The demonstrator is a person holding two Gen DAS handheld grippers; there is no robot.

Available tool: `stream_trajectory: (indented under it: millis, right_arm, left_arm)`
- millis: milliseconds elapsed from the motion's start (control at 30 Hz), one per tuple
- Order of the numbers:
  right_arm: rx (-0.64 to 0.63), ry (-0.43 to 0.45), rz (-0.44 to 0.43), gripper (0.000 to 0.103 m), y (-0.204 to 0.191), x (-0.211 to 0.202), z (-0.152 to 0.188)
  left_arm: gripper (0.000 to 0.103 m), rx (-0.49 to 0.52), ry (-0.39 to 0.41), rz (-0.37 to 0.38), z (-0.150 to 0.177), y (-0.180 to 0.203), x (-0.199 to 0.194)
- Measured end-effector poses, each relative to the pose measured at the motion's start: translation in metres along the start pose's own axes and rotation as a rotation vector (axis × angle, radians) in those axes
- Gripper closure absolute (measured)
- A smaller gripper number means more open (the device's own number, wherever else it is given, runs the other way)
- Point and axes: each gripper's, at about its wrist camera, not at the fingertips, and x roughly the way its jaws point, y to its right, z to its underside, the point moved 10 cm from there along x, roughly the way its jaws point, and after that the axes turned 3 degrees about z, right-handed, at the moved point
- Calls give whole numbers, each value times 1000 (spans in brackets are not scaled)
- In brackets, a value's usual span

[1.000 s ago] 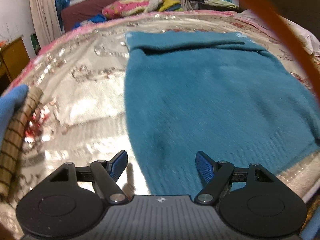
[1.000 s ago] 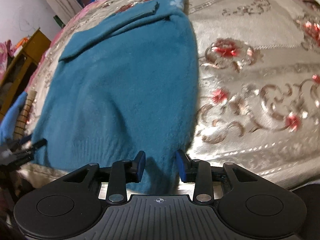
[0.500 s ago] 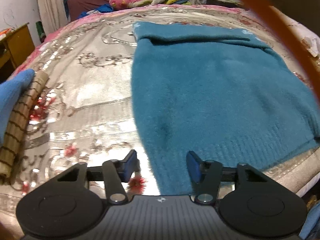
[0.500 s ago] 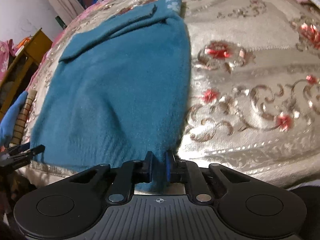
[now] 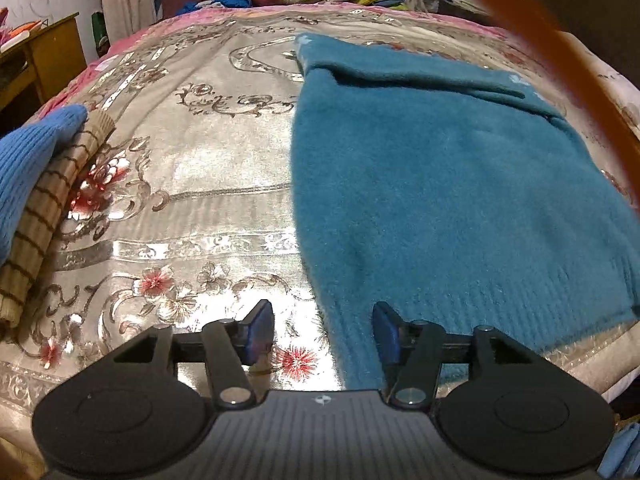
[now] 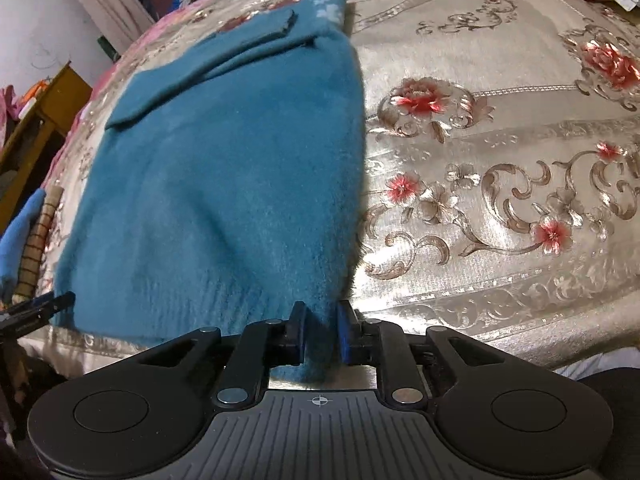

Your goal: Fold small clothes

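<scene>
Lying flat across the frame's centre on the bed (image 5: 224,208), the teal sweater (image 5: 440,184) has sleeves folded in; right tongs (image 6: 322,334) pinch its hem corner, left tongs (image 5: 322,334) gape wide at the other. Body fold remains.

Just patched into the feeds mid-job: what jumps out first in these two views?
The teal sweater dominates, spread flat on the shiny floral bedspread with its sleeves folded across the far end. The right claw is shut on its near hem corner, while the left claw is open astride the opposite hem corner. A folded blue and striped pile sits at the bedspread's left edge.
</scene>
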Motion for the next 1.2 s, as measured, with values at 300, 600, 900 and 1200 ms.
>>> stream_trajectory:
  millis: [300, 600, 900, 1200]
  right_arm:
    - [10, 18, -18, 69, -6, 7, -2]
    - [112, 44, -109, 67, 6, 15, -3]
    - [241, 16, -281, 65, 17, 20, -6]
    - [265, 44, -371, 65, 8, 28, -14]
  left_arm:
    - [32, 3, 0, 51, -1, 11, 6]
    - [30, -5, 23, 94, -15, 15, 15]
    - [33, -5, 21, 142, -12, 23, 13]
    - [32, -41, 19, 174, -30, 20, 28]
